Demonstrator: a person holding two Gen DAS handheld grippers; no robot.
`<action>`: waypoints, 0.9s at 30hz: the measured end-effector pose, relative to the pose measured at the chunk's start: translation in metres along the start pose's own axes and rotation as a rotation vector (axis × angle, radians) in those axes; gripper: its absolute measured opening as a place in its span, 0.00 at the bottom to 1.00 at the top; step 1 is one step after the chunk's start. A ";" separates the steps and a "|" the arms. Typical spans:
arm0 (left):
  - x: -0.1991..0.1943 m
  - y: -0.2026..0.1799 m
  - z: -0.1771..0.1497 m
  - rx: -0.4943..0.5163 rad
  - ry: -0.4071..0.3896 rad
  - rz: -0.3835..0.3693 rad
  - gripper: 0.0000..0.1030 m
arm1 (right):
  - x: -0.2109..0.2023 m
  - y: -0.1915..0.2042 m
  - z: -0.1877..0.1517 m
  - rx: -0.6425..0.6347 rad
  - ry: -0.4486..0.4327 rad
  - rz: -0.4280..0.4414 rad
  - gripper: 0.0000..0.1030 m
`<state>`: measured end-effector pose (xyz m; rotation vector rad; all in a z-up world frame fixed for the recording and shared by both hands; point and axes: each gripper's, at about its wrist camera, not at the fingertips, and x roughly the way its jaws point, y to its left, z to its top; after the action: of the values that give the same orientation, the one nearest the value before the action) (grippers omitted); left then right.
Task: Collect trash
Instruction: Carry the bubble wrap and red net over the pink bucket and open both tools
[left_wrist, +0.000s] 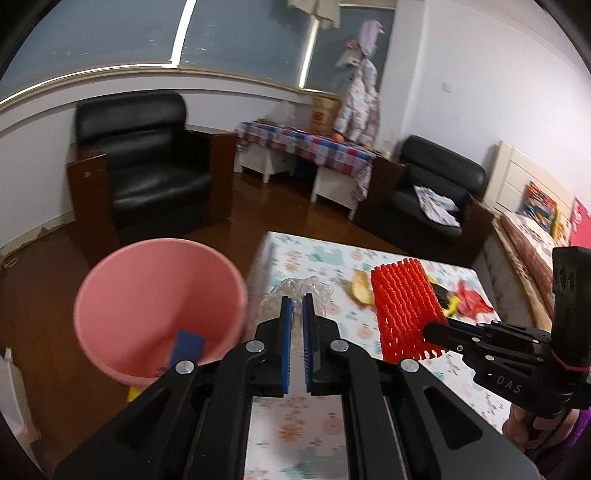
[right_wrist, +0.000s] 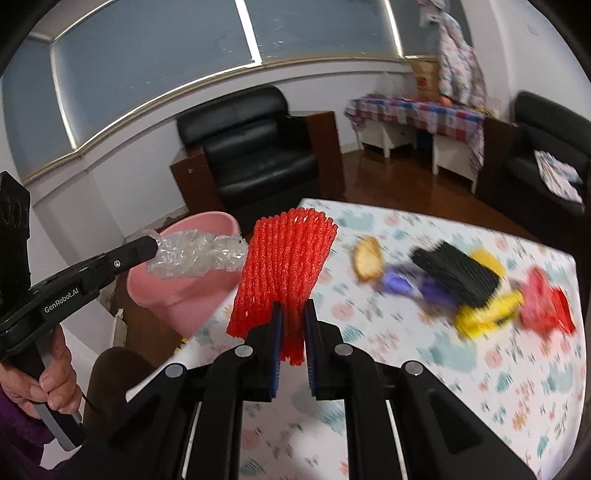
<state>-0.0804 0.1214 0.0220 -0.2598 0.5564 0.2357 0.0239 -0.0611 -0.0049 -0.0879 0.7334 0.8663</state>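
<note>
My left gripper (left_wrist: 297, 300) is shut on a crumpled piece of clear bubble wrap (left_wrist: 295, 291), held above the table's left edge just right of the pink bucket (left_wrist: 155, 306). In the right wrist view the same bubble wrap (right_wrist: 195, 254) hangs in front of the pink bucket (right_wrist: 192, 280). My right gripper (right_wrist: 293, 310) is shut on a red foam fruit net (right_wrist: 284, 262), lifted off the table; the red net (left_wrist: 404, 310) also shows in the left wrist view. A blue scrap (left_wrist: 186, 345) lies inside the bucket.
On the patterned tablecloth (right_wrist: 406, 350) lie a peel (right_wrist: 367, 258), a purple wrapper (right_wrist: 410, 284), a black foam net (right_wrist: 458, 277), yellow scraps (right_wrist: 484, 314) and red scraps (right_wrist: 546, 306). Black armchairs (left_wrist: 144, 166) and a checked-cloth side table (left_wrist: 306, 146) stand beyond, on wooden floor.
</note>
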 end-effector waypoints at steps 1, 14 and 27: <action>-0.002 0.005 0.000 -0.010 -0.005 0.011 0.05 | 0.004 0.006 0.003 -0.016 -0.001 0.006 0.10; -0.013 0.077 -0.004 -0.110 -0.036 0.133 0.05 | 0.062 0.074 0.038 -0.129 0.038 0.074 0.10; -0.002 0.121 -0.021 -0.164 0.011 0.175 0.05 | 0.131 0.108 0.052 -0.103 0.120 0.101 0.11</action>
<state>-0.1275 0.2285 -0.0154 -0.3717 0.5719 0.4512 0.0298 0.1158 -0.0240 -0.1972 0.8107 1.0014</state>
